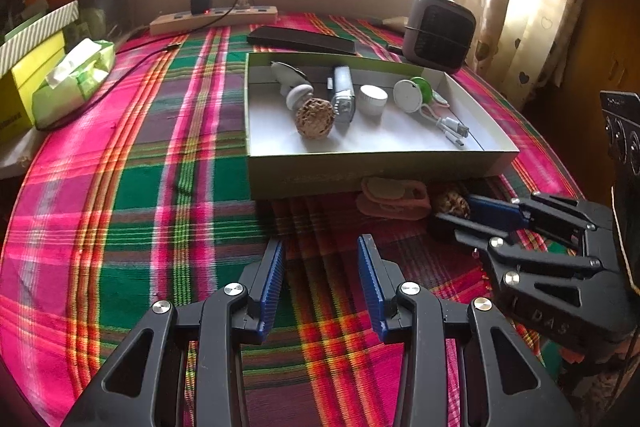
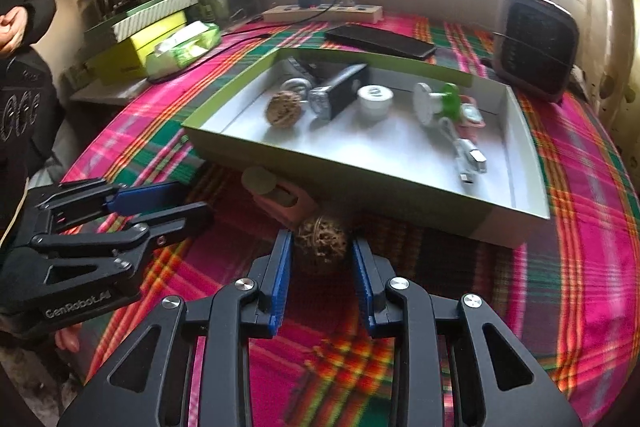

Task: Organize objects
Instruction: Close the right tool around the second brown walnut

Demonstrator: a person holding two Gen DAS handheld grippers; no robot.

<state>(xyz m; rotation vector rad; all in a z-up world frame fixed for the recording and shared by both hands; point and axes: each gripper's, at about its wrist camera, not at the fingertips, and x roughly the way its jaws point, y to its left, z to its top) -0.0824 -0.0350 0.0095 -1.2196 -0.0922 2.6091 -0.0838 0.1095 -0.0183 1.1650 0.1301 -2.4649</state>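
Observation:
A shallow green-walled box (image 1: 360,175) (image 2: 320,179) on the plaid cloth holds a walnut (image 1: 314,118) (image 2: 283,108), a flashlight (image 1: 343,95) (image 2: 340,91), a white jar (image 1: 373,99) (image 2: 374,101), a white-green cable reel (image 1: 412,93) (image 2: 434,101) and USB plugs (image 1: 454,131) (image 2: 472,161). In front of the box lie a pink holder (image 1: 394,201) (image 2: 280,197) and a second walnut (image 1: 452,203) (image 2: 322,241). My right gripper (image 2: 322,259) (image 1: 448,213) is open, its fingers either side of this walnut. My left gripper (image 1: 322,267) (image 2: 192,203) is open and empty over the cloth.
Behind the box lie a black phone (image 1: 300,41) (image 2: 380,41), a power strip with charger (image 1: 214,15) (image 2: 322,11) and a small heater (image 1: 438,31) (image 2: 536,43). A tissue pack (image 1: 74,77) (image 2: 184,49) and yellow-green boxes (image 1: 28,75) stand at left.

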